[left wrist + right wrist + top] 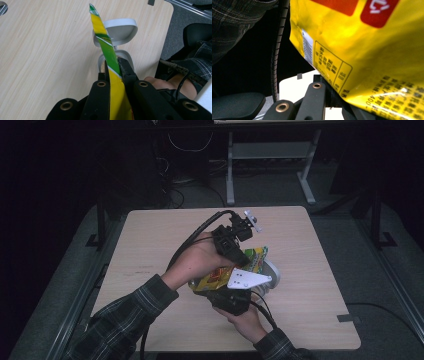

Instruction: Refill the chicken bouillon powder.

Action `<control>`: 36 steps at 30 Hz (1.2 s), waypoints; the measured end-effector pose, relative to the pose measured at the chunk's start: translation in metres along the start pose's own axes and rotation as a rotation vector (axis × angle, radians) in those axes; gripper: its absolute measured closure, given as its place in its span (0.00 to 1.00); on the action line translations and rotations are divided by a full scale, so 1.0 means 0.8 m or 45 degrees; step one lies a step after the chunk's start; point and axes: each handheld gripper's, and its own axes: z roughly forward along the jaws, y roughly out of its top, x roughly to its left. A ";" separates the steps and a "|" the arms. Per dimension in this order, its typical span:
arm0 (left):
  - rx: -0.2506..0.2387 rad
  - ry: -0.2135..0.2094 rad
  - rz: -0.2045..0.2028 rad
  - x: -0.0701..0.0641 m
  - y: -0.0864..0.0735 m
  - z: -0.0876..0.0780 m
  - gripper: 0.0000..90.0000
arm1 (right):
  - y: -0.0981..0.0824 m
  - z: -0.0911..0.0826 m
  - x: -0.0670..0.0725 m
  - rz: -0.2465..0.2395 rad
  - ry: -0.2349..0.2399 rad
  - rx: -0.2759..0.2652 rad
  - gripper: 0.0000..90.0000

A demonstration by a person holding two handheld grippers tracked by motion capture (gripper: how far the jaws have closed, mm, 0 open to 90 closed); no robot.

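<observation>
Crinkled yellow-and-green foil snack bag (110,56) is clamped edgewise by left gripper (116,75); its lower corner is pinched by right gripper (332,93). Grey plastic lidded bowl (120,30) is seen just beyond the left jaws, on pale wooden table (45,50).

We can't really see much of the yellow bag (220,276) from the high view, since the left gripper (240,257) and the right gripper (235,296) sit on top of most of it, and the print there is too small for us to read. The white bowl (271,272) is mostly tucked behind the bag and the grey plate. In the left gripper view the bag (108,50) runs off the bottom edge and blocks part of the bowl (122,27). In the right gripper view the bag (362,50) is cut off top and right, its small print too blurry to read.
</observation>
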 end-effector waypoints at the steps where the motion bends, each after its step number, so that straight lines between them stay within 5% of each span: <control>1: 0.001 0.001 0.000 0.000 0.000 0.000 0.97 | 0.000 0.000 0.000 -0.001 0.000 0.000 1.00; 36: 0.000 0.004 0.001 0.001 -0.003 0.005 0.97 | -0.002 0.001 0.000 -0.004 -0.008 0.010 1.00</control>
